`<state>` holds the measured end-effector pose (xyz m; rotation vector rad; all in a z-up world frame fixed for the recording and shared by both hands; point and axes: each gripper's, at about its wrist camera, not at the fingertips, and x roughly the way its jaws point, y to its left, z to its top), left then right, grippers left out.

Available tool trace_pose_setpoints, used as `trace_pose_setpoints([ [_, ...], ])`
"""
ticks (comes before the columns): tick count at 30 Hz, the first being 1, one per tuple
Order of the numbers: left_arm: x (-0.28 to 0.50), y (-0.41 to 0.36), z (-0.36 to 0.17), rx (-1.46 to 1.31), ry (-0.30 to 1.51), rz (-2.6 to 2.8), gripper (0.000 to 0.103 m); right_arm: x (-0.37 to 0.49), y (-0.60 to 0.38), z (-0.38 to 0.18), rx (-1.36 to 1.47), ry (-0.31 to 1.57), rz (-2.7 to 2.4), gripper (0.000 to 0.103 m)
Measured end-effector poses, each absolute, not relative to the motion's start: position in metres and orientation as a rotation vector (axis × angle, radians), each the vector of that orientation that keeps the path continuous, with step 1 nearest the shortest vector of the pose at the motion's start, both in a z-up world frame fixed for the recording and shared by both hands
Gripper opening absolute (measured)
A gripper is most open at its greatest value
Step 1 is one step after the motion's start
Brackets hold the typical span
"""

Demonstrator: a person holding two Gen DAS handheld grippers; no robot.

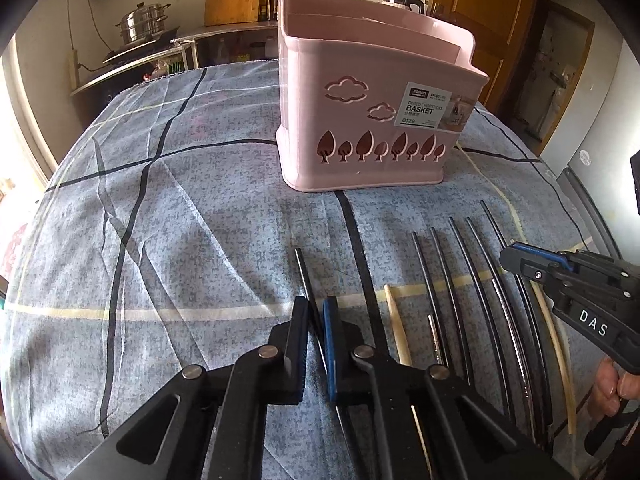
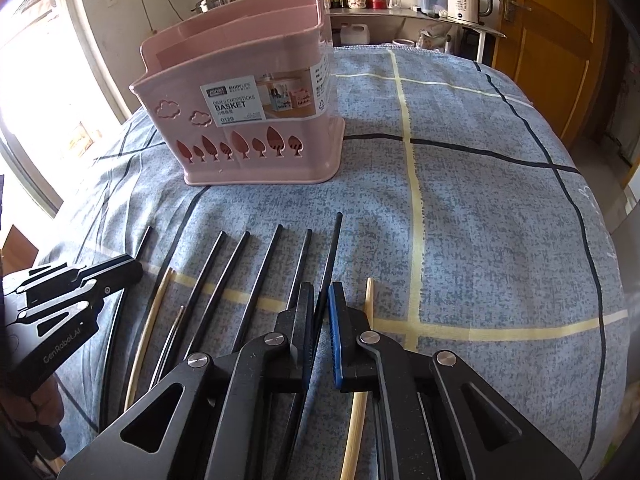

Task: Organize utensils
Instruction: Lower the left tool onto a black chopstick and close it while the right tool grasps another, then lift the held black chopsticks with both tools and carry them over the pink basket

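Both pairs of fingers pinch one black chopstick each: left gripper (image 1: 318, 312), right gripper (image 2: 321, 300). Next move, I judge: lift them to the pink basket (image 2: 256, 92) at upper left.

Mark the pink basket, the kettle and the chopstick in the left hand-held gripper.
pink basket (image 1: 344, 160), left wrist view, front wall.
kettle (image 2: 466, 0), right wrist view, white body.
black chopstick (image 1: 303, 268), left wrist view, shaft beyond the fingers.

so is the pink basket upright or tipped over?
Upright. The pink basket stands on its base on the checked cloth, open top facing up; its tree cutouts stand vertical in both wrist views.
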<state>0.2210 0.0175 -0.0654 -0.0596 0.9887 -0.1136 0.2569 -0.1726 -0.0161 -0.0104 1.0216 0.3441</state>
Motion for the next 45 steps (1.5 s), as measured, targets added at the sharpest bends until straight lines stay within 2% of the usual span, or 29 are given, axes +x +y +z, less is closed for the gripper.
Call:
trace_pose_setpoints([
  [8, 0.213, 0.022, -0.035, -0.106, 0.938, -0.163, 0.005, 0.25, -0.177, 0.018, 0.012, 0.951, 0.365, 0.006],
  [26, 0.189, 0.03, 0.085, -0.091, 0.718, -0.201, 0.004, 0.225, -0.194, 0.116, 0.049, 0.722, 0.39, 0.005],
  [45, 0.194, 0.029, 0.147, -0.098, 0.643, -0.246, 0.004, 0.213, -0.195, 0.166, 0.049, 0.625, 0.434, 0.005],
])
